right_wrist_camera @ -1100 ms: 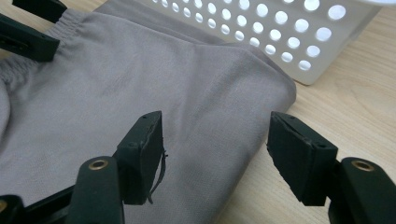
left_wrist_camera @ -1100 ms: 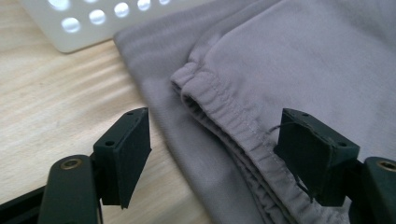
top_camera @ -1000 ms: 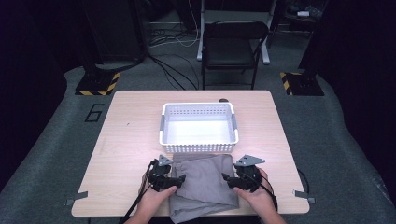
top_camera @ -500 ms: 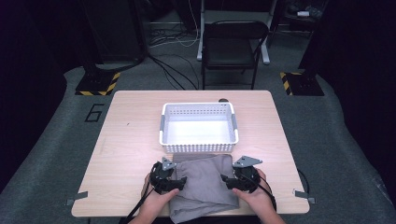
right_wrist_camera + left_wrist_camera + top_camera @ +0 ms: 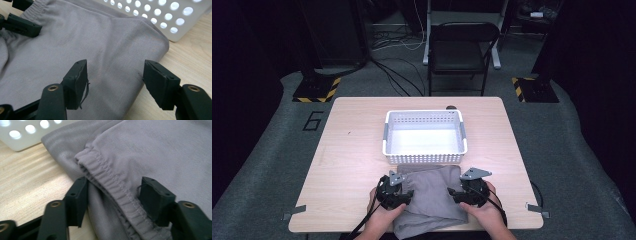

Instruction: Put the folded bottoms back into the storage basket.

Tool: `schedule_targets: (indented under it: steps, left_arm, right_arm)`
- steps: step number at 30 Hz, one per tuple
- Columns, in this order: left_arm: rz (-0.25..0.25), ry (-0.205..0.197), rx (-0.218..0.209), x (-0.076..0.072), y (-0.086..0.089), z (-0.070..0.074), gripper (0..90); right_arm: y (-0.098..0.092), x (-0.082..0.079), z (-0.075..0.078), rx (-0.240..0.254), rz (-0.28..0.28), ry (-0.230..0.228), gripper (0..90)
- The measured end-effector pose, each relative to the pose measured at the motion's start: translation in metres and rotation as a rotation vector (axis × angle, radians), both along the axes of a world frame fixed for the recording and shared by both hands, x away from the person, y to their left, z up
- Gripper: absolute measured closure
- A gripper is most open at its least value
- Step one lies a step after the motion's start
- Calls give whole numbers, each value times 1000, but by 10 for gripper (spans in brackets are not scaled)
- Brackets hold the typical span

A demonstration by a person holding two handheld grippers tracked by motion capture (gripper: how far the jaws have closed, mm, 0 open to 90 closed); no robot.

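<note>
The left gripper (image 5: 408, 192) sits at the left edge of the folded grey cotton garment (image 5: 432, 200); its 2 jaws have just been closing, straddling the elastic waistband (image 5: 117, 192) without pinching it yet. The right gripper (image 5: 453, 192) rests on the right edge, jaws apart over flat fabric. The garment lies on the pale wooden table (image 5: 352, 165), just in front of the white perforated plastic basket (image 5: 424, 159).

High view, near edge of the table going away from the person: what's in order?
Hands with the left gripper and right gripper → grey garment → white basket → bare table → black chair.
</note>
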State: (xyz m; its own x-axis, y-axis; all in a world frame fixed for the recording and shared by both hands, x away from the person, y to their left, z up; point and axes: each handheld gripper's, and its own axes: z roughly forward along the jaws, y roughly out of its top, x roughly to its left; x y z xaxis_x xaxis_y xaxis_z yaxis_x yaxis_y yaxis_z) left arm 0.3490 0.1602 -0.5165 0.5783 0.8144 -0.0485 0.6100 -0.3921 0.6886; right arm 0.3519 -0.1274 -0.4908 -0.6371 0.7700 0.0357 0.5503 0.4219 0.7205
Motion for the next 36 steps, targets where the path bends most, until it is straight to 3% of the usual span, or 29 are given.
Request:
schedule_targets:
  steps: [8,10,19,24,26,31,33,36]
  left_arm:
    - [-30,19,-46,2,0,0,637]
    - [-42,26,-43,2,0,1,670]
    - [-39,29,-70,3,1,0,712]
    - [-52,38,-56,4,3,1,719]
    - [-53,38,-54,4,3,1,720]
    - [-62,25,-40,3,2,1,720]
    - [-55,22,-61,3,2,0,720]
    - [-58,20,-58,2,2,0,719]
  right_arm:
    - [0,2,-4,-11,3,10,338]
    - [0,2,-6,-3,-23,26,331]
    - [-5,8,-16,11,-68,80,316]
    - [-5,11,-20,16,-82,114,308]
    - [-4,13,-22,27,-89,118,302]
    - [0,13,-23,0,-72,102,297]
    - [2,12,-23,-10,-70,98,301]
    - [4,11,-24,-26,-69,88,307]
